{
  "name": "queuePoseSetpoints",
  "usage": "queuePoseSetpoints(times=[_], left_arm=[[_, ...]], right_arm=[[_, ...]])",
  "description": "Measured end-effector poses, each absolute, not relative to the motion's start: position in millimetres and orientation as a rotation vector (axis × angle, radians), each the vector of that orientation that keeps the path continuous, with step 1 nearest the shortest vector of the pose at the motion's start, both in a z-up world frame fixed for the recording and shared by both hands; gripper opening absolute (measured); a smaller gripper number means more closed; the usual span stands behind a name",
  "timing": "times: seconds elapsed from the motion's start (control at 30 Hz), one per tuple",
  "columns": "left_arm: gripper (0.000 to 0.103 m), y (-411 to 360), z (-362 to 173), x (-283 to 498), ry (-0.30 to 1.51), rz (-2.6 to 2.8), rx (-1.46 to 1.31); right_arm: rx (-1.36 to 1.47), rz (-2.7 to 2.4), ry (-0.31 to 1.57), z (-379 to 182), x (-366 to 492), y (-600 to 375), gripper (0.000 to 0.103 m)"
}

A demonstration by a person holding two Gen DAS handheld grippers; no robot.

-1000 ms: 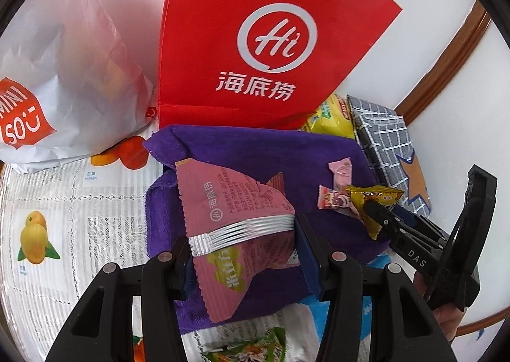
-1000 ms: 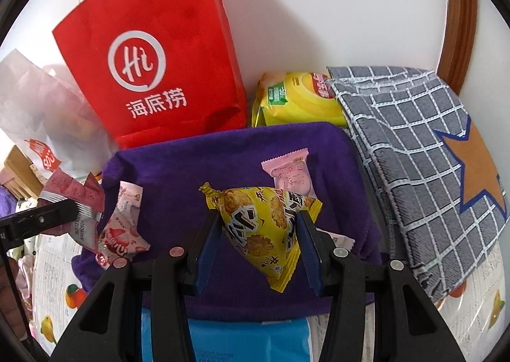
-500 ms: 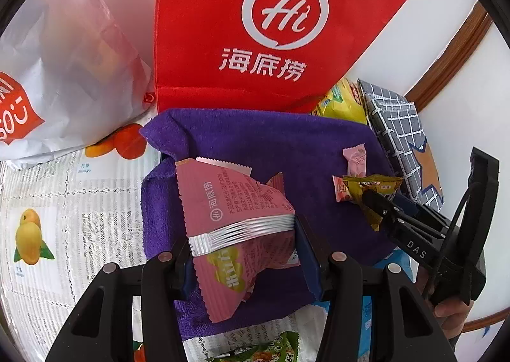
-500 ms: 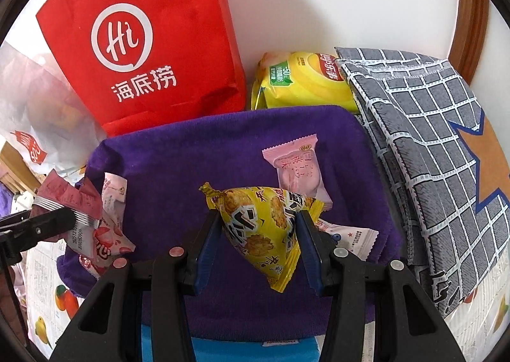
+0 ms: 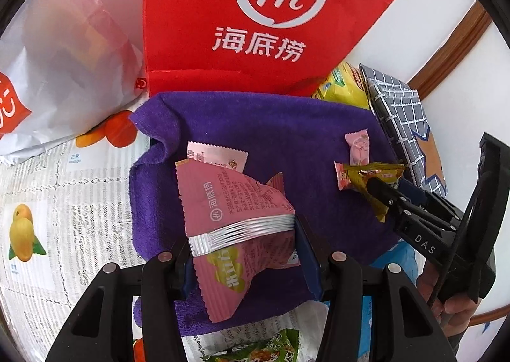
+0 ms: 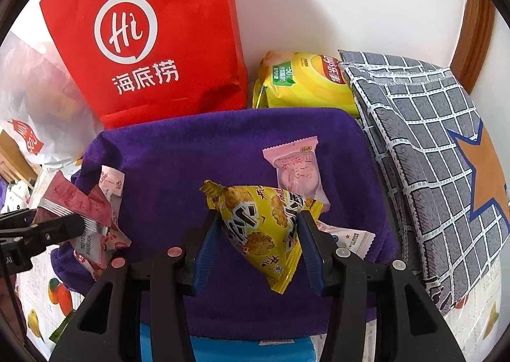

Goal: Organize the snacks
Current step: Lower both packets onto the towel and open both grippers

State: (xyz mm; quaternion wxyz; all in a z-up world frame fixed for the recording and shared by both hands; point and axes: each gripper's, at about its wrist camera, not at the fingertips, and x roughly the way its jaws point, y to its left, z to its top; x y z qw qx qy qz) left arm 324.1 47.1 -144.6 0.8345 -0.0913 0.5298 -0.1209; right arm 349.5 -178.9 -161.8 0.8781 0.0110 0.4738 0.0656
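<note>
Both claws reach level over the purple towel (image 6: 223, 151), the left claw (image 5: 245, 253) clamped on a pink packet (image 5: 236, 218), the right claw (image 6: 258, 253) on a yellow packet (image 6: 264, 228).

Two close wrist views, shared purple towel (image 5: 271, 126)

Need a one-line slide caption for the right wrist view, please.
Right gripper shut on a yellow triangular snack pack above the purple towel.

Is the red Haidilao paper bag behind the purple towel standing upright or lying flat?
Upright. The red paper bag stands on its base against the white wall behind the purple towel, logo facing forward. Its top is out of frame, so open or shut cannot be told.
</note>
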Motion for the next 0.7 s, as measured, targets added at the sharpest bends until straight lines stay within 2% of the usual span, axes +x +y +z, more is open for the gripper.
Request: queuePoseSetpoints(times=[0.07, 0.4, 0.53, 0.7], left_arm=[[0.05, 45.7, -145.7, 323.6, 1.126, -0.258, -0.189], [0.051, 42.5, -145.5, 323.9, 1.136, -0.277, -0.194], [0.055, 40.9, -141.8, 322.6, 1.131, -0.297, -0.198], [0.067, 41.2, -129.1, 317.5, 1.09, -0.313, -0.204]], right_arm=[[0.023, 0.136, 0.984, -160.3, 348.4, -179.3, 0.056], [0.06, 0.138, 0.955, -145.8, 337.6, -187.0, 0.058], [0.067, 0.133, 0.942, -140.4, 331.3, -188.9, 0.058], [0.068, 0.122, 0.926, -132.4, 325.5, -192.3, 0.058]])
